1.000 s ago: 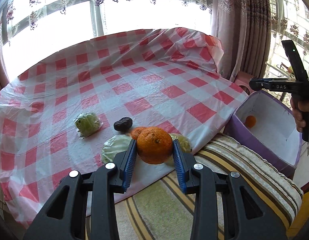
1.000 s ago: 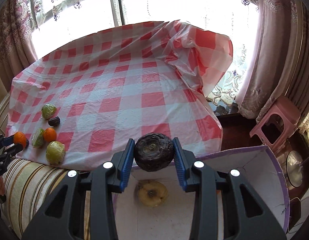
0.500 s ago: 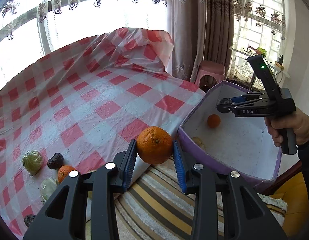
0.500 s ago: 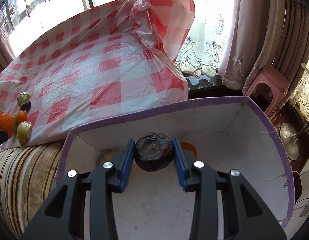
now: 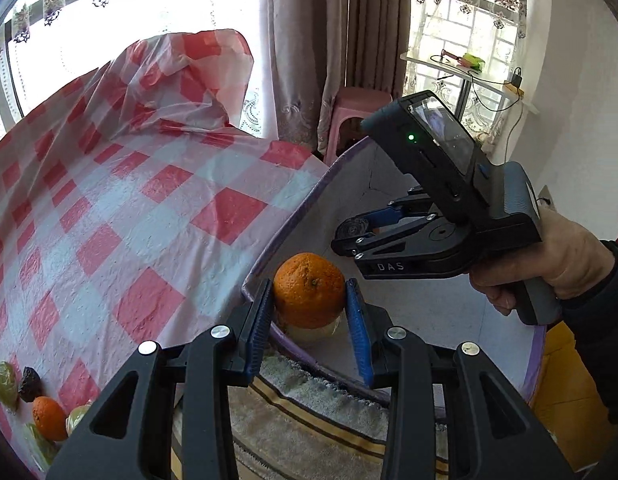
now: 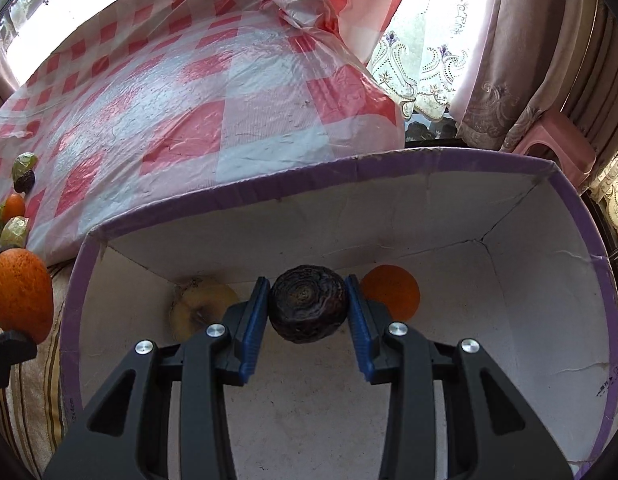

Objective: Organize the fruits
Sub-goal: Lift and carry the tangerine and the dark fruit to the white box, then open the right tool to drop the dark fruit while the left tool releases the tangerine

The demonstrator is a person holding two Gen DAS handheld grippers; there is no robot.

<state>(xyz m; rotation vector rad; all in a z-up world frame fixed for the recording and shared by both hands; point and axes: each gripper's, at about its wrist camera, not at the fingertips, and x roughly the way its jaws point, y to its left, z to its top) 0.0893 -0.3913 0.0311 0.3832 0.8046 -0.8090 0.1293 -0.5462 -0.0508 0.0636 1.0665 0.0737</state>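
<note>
Two loads pinched: lower your right gripper (image 6: 307,307) with the dark fruit (image 6: 307,304) to the box (image 6: 349,168) floor before releasing (left gripper (image 5: 310,312) clamps the orange (image 5: 309,289)).

Your worktop (image 5: 121,216) wears a red-and-white checked plastic cloth (image 6: 197,92), bunched up at its far end. Near its front edge lie a small cluster of fruit: an orange (image 5: 49,418), a dark fruit (image 5: 29,379) and pale green wrapped ones (image 5: 3,380). Beside the worktop, a striped cushion (image 5: 309,420) carries the purple box (image 6: 269,192).
</note>
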